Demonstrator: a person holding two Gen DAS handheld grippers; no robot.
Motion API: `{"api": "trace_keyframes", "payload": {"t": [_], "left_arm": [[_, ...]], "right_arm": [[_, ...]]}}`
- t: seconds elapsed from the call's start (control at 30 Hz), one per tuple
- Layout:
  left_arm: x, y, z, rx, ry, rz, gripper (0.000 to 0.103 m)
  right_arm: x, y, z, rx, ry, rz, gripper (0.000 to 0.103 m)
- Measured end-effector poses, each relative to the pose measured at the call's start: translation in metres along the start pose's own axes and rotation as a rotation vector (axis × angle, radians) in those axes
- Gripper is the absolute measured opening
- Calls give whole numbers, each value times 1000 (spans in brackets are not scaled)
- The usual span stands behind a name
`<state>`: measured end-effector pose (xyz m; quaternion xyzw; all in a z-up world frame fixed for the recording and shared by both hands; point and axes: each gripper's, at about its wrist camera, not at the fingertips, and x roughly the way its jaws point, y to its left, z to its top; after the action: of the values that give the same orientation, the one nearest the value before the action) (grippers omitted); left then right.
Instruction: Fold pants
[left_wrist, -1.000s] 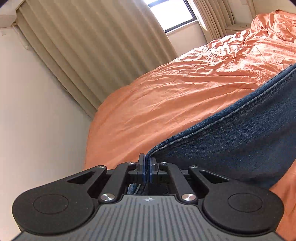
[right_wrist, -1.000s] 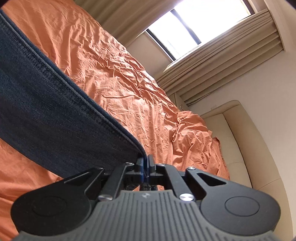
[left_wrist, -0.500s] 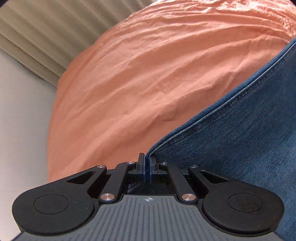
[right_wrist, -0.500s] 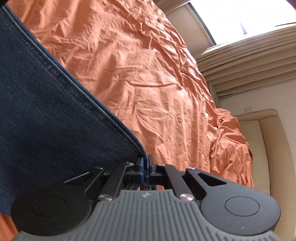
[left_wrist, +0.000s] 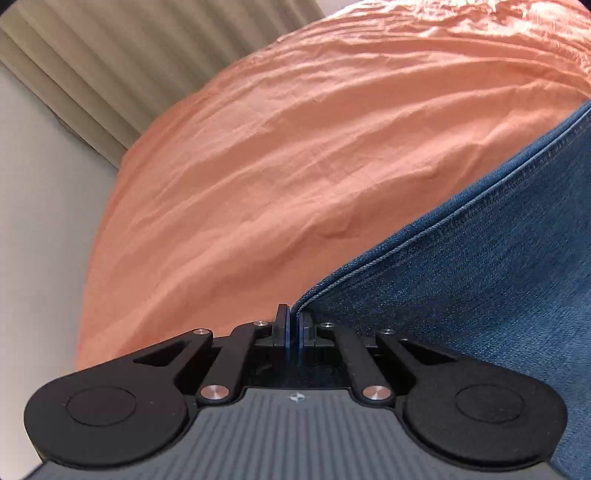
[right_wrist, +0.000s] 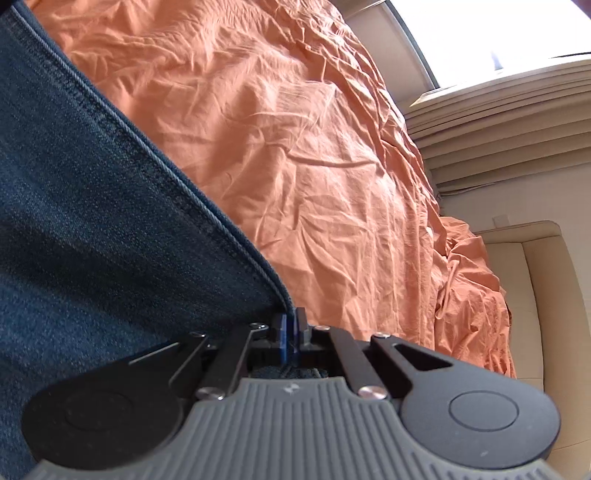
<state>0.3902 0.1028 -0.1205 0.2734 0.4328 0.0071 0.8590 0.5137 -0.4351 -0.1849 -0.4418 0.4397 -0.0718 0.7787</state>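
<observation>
The pants are dark blue denim jeans. In the left wrist view they fill the lower right, with a stitched hem edge running up to the right. My left gripper is shut on that edge at its corner. In the right wrist view the jeans fill the left side, and my right gripper is shut on the other corner of the same stitched edge. The cloth is stretched between the two grippers above an orange bedsheet. The rest of the jeans is out of view.
The wrinkled orange sheet covers the whole bed. Beige curtains and a pale wall stand beyond the bed's left edge. A bright window, more curtains and a cream padded headboard lie on the right.
Both grippers have tilted down toward the bed, so the window dropped out of the left view. In the last half second they shifted only slightly. Both grips on the jeans are unchanged.
</observation>
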Motion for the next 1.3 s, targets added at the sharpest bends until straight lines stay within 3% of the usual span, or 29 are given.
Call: {"api": "trace_keyframes", "payload": {"t": [0.1, 0.2, 0.53, 0.57, 0.63, 0.67, 0.7, 0.77, 1.0, 1.3], "left_arm": [[-22, 9, -1, -6, -28, 27, 4], [-23, 12, 2, -21, -2, 26, 4], [34, -4, 21, 16, 73, 16, 6], [37, -5, 20, 28, 81, 23, 16], [39, -6, 19, 47, 80, 40, 33], [36, -5, 18, 45, 75, 62, 59], [31, -2, 18, 30, 64, 72, 78], [21, 6, 18, -16, 43, 34, 79], [-45, 54, -11, -214, 26, -61, 79], [-111, 135, -102, -583, 20, -126, 79]], "right_arm": [[-12, -14, 1, 44, -19, -14, 0], [-7, -14, 9, 68, -13, -18, 0], [33, 18, 20, 56, 56, -12, 0], [33, 19, 20, 55, 56, -7, 0], [30, 18, 20, 67, 49, -23, 15], [24, 16, 20, 81, 32, -32, 36], [17, 14, 20, 101, 17, -26, 45], [0, 10, 21, 148, 4, -2, 45], [-96, 31, 32, 263, -95, 244, 52], [-220, 122, 68, 269, -224, 580, 52]]}}
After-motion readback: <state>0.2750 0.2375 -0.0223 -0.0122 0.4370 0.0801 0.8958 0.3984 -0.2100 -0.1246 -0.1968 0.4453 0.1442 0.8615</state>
